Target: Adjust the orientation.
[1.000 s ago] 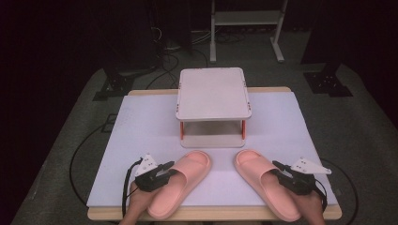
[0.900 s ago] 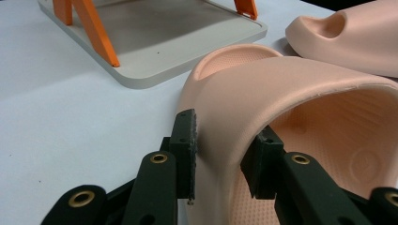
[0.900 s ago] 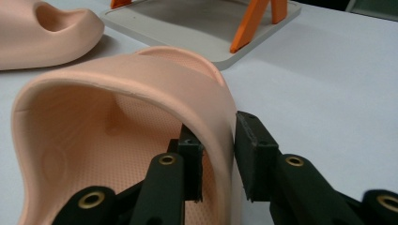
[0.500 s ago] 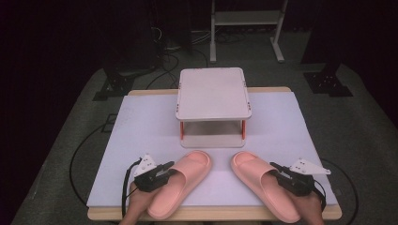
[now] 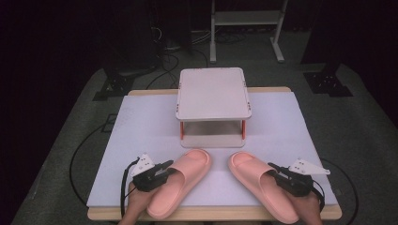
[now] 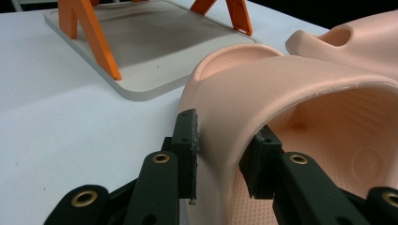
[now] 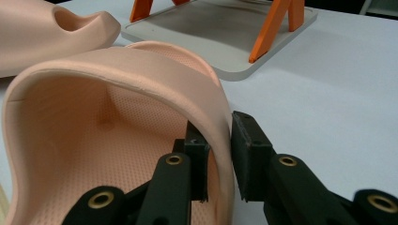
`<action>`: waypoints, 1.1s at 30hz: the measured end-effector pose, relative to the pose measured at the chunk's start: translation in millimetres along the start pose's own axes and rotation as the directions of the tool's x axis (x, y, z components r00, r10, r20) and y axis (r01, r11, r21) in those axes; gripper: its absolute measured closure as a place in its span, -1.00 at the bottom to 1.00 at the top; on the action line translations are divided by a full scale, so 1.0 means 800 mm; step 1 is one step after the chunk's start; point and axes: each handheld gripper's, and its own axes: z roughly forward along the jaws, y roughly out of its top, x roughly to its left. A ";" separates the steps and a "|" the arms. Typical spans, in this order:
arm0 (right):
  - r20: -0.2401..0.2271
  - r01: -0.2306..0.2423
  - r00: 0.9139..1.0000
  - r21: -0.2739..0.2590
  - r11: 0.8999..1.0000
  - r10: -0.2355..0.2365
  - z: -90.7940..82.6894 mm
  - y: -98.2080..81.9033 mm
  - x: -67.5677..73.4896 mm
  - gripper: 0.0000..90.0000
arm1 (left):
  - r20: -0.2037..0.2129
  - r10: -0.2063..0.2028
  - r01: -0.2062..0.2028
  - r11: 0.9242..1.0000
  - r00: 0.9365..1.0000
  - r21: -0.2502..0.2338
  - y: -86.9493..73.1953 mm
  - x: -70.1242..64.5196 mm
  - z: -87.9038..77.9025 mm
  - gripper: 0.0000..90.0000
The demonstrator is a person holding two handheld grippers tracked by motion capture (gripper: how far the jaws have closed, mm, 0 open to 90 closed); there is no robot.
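Two pink slide slippers lie side by side on the white table, toes pointing away from me and towards each other. My left gripper [image 5: 168, 168] [image 6: 225, 150] is shut on the outer edge of the left slipper's [image 5: 180, 180] [image 6: 291, 93] strap, one pad outside and one inside. In the same way my right gripper [image 5: 273, 169] [image 7: 220, 145] is shut on the strap edge of the right slipper [image 5: 256, 180] [image 7: 117, 79]. Both soles rest on the table. Each gripper view also shows the other slipper [image 6: 356, 42] [image 7: 42, 33] farther off.
A small two-level shelf [image 5: 213, 93] with a pale top and orange legs stands just behind the slippers; its base plate [image 6: 155, 47] [image 7: 225, 33] lies close ahead of the toes. The white mat [image 5: 141, 126] covers the table. Cables trail off the front edge.
The right slipper has shifted a touch to the left. Both hands have kept their place.
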 end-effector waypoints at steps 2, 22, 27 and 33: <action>-0.005 -0.003 1.000 -0.001 1.000 0.003 0.001 0.001 0.001 0.70 | 0.001 -0.003 0.003 1.000 1.000 -0.002 0.001 -0.001 0.000 0.54; -0.030 -0.035 0.999 0.003 0.999 0.036 0.007 0.006 0.004 0.71 | 0.024 0.001 0.000 1.000 1.000 -0.009 0.005 -0.004 0.000 0.54; -0.035 -0.047 0.998 0.003 0.999 0.047 0.008 0.007 0.004 0.71 | 0.028 -0.001 0.001 1.000 1.000 -0.010 0.006 -0.002 -0.001 0.55; -0.038 -0.047 0.998 0.002 0.999 0.047 0.009 0.010 0.004 0.72 | 0.033 -0.006 0.007 1.000 0.999 -0.014 0.009 -0.001 -0.003 0.55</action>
